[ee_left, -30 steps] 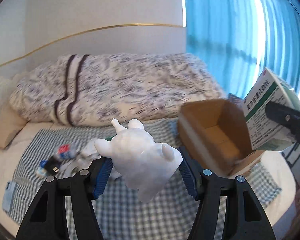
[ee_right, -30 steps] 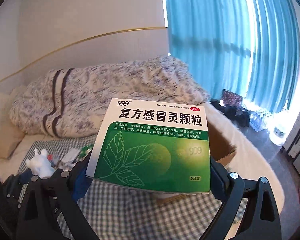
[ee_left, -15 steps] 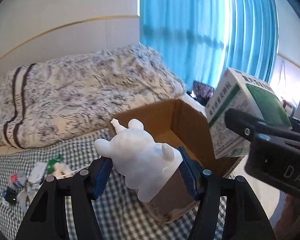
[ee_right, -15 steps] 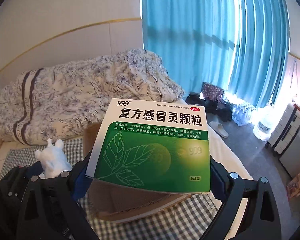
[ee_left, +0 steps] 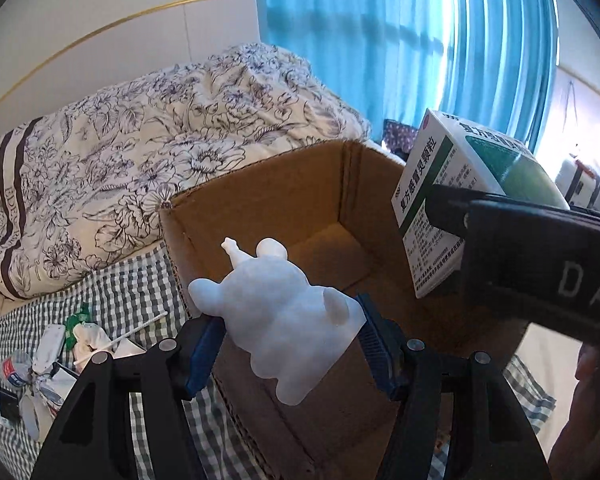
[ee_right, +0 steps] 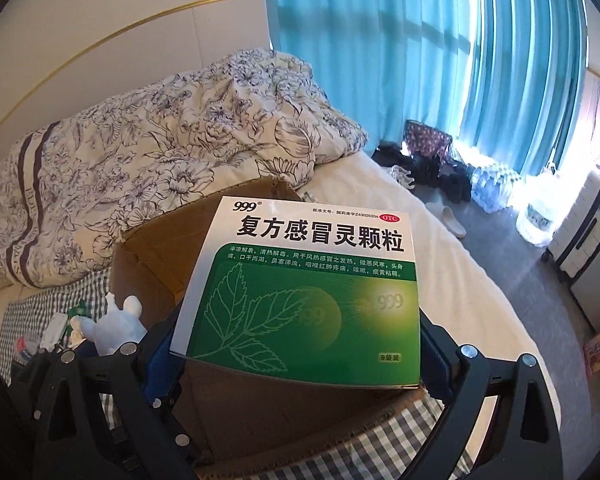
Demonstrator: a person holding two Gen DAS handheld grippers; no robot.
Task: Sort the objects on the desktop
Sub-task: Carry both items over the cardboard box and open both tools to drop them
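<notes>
1. A cardboard box is sitting open on the checked cloth over the bed; the part of its inside that I can see is showing nothing in it.
2. The left claw is gripping a white figurine over the box's near edge, its ears pointing away towards the floral quilt.
3. The right claw is clamping a green-and-white medicine carton over the box, broad face up, title end pointing away.
4. Small clutter is lying on the cloth left of the box.

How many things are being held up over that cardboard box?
2: a white figurine in the left jaws, a green medicine box in the right jaws. Both hang over the carton.
</notes>
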